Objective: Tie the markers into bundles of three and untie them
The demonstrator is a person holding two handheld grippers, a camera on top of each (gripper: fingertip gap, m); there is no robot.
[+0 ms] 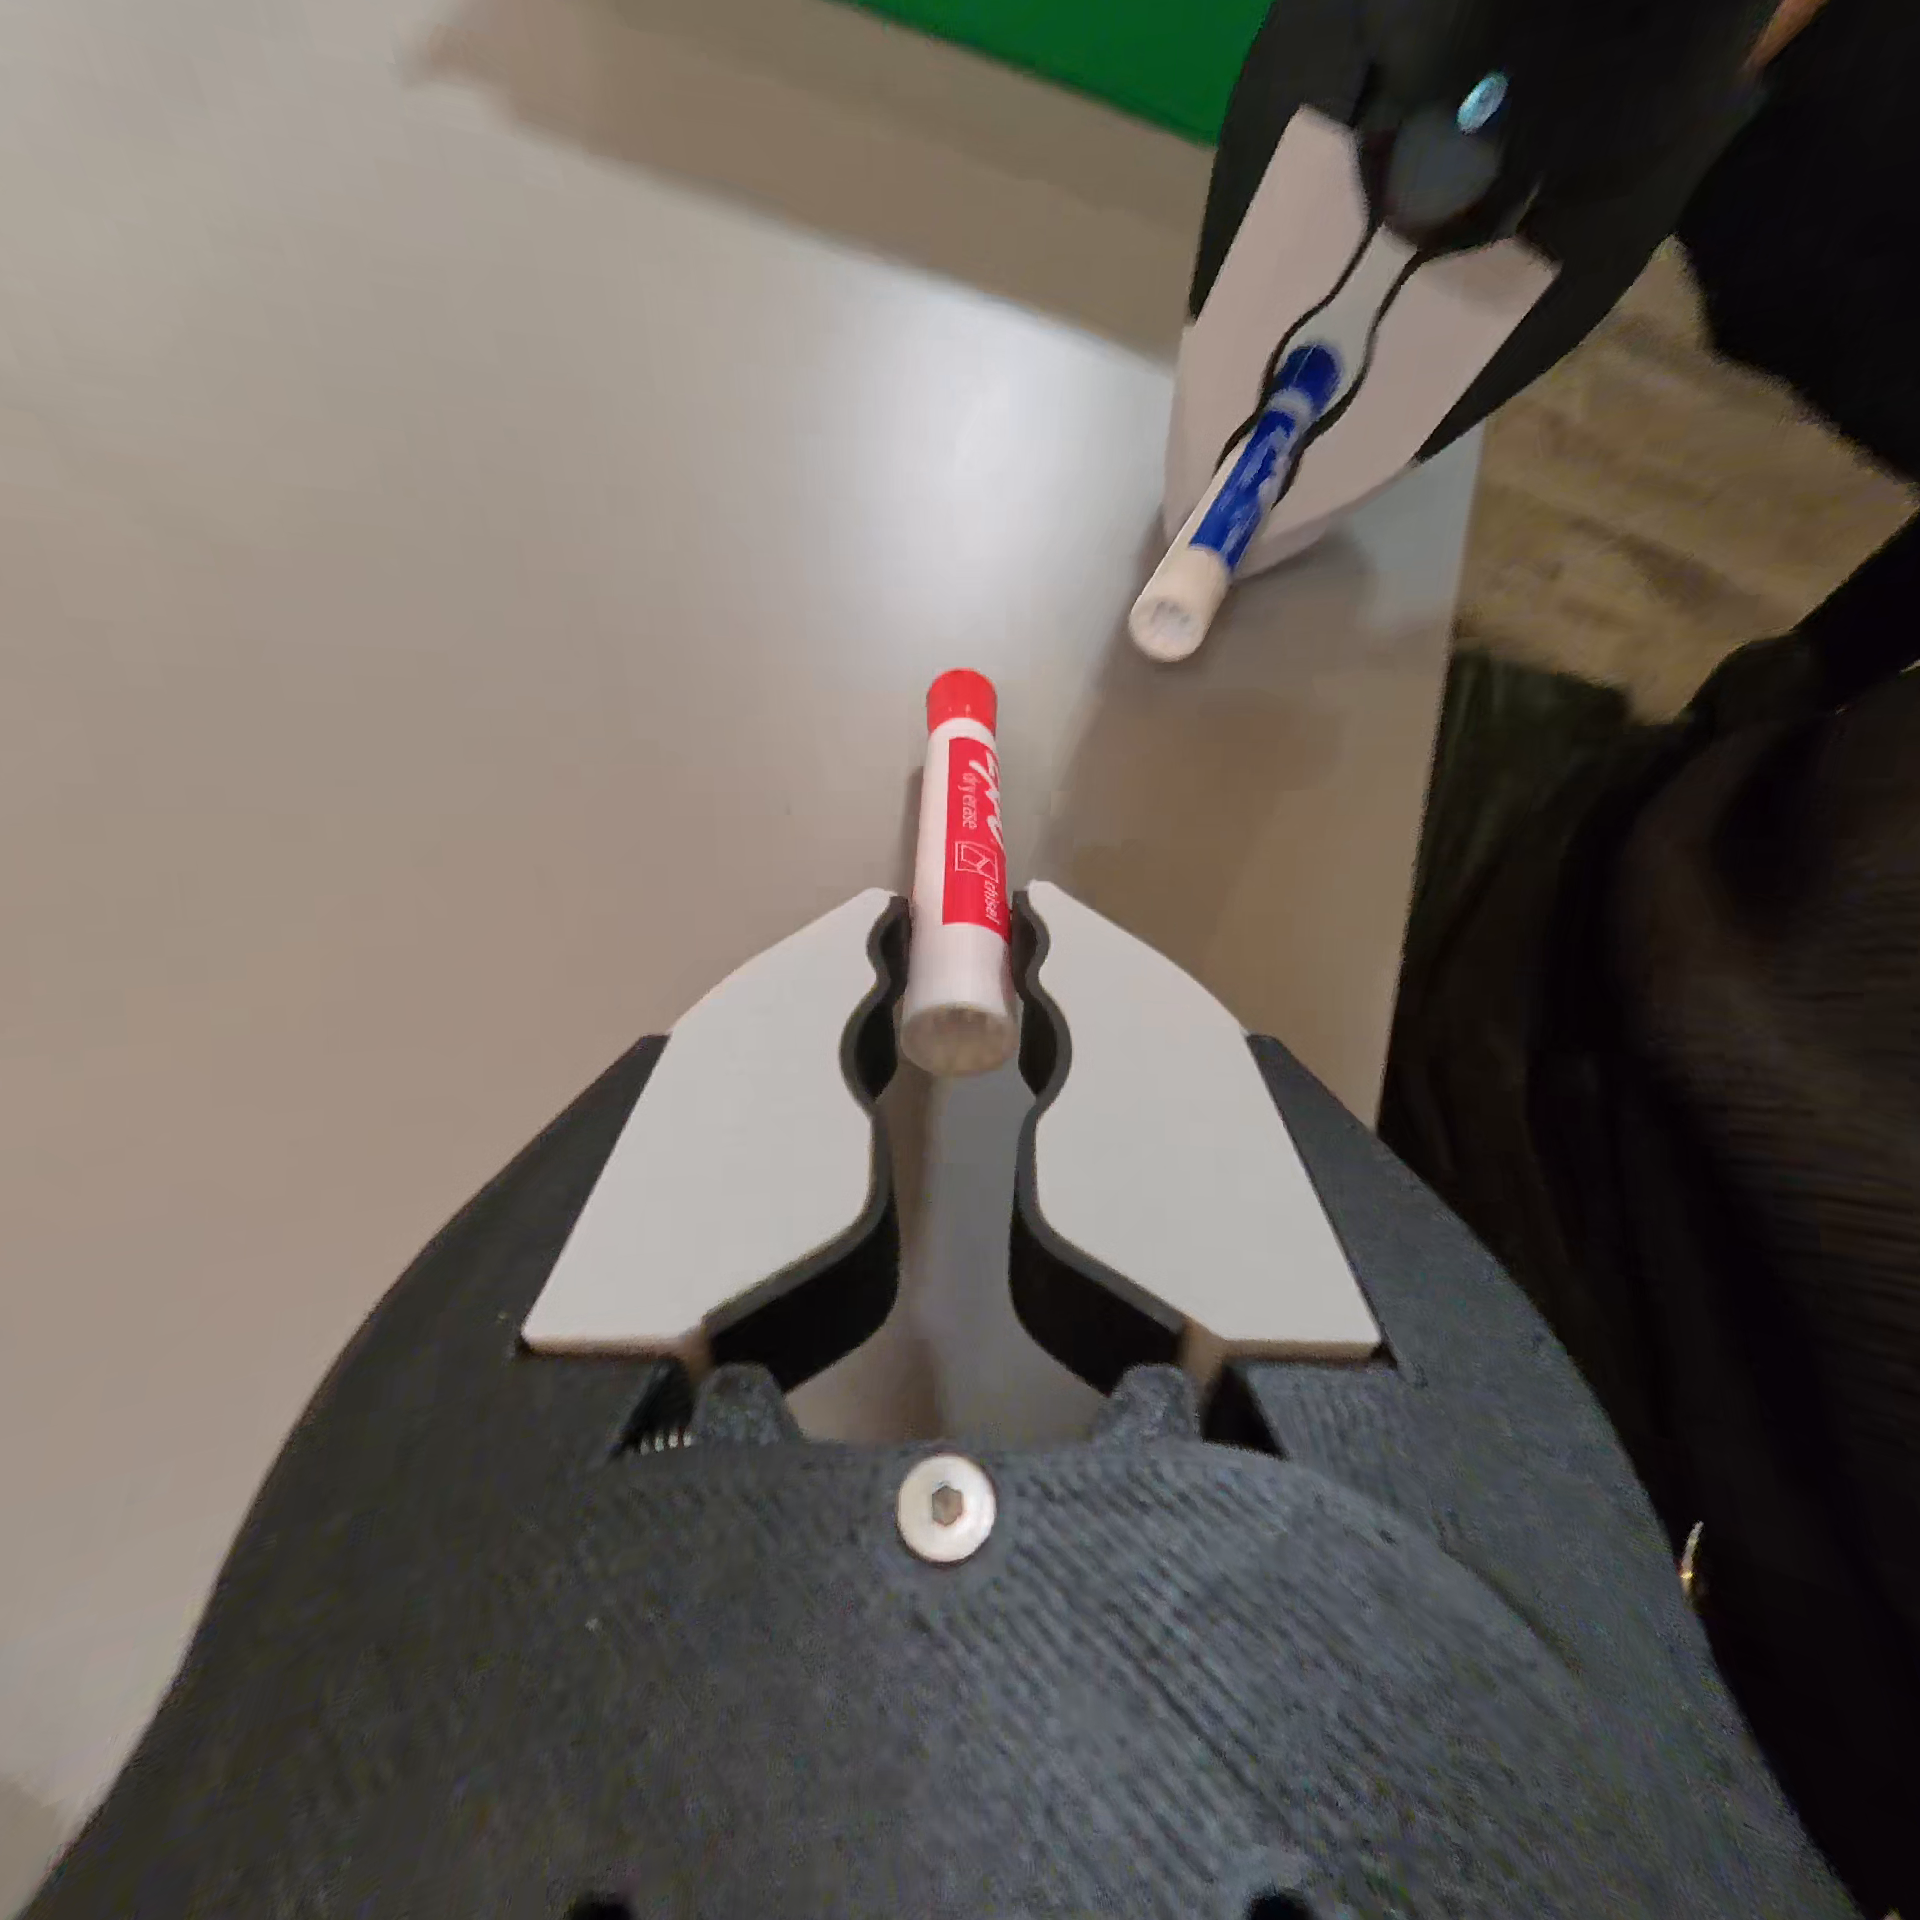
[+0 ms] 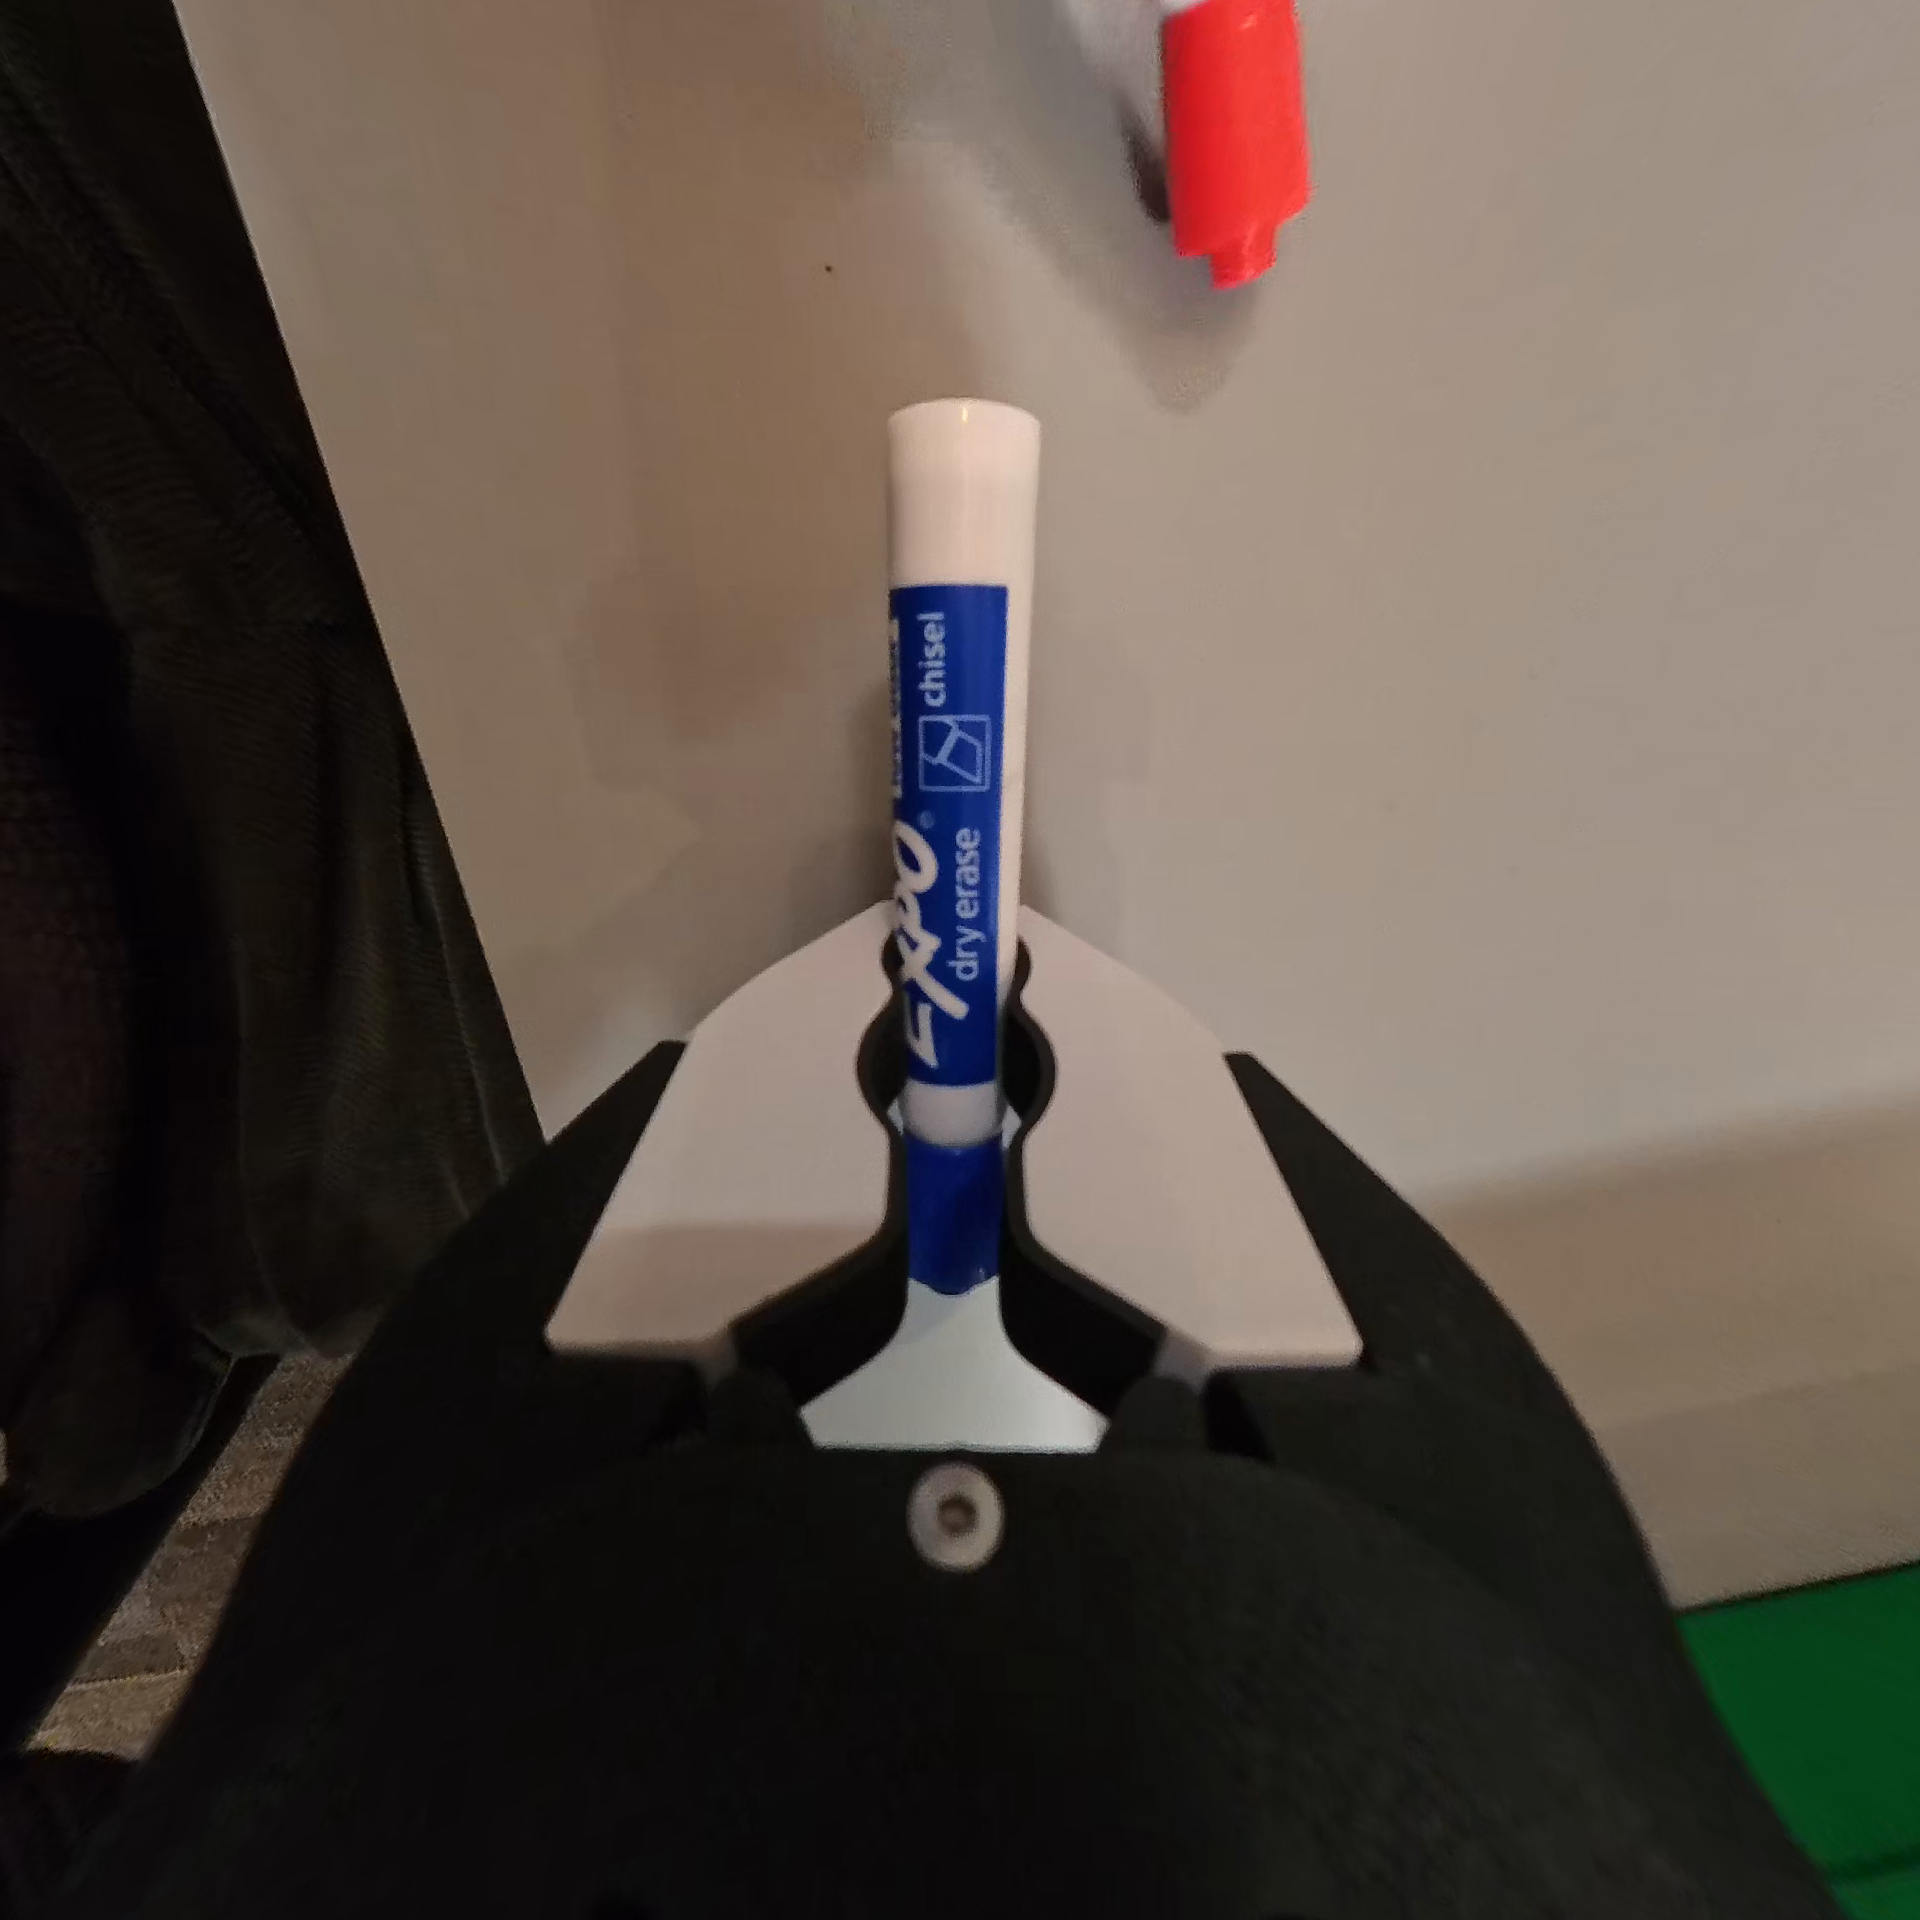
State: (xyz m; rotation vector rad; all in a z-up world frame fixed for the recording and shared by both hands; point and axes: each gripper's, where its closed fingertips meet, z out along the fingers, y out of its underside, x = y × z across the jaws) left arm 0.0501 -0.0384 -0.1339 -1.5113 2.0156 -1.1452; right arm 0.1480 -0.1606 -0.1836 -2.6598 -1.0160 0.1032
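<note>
Markers held, one per gripper

Left gripper (image 1: 961, 914) is clenched on the red marker (image 1: 961, 862), red cap pointing away over the bench (image 1: 416, 623). Right gripper (image 2: 951, 935) grasps the blue marker (image 2: 956, 727), white end forward, above the bench edge. Seen from the left gripper, the blue marker (image 1: 1236, 499) hangs ahead and to the right, well apart from the red one
</note>
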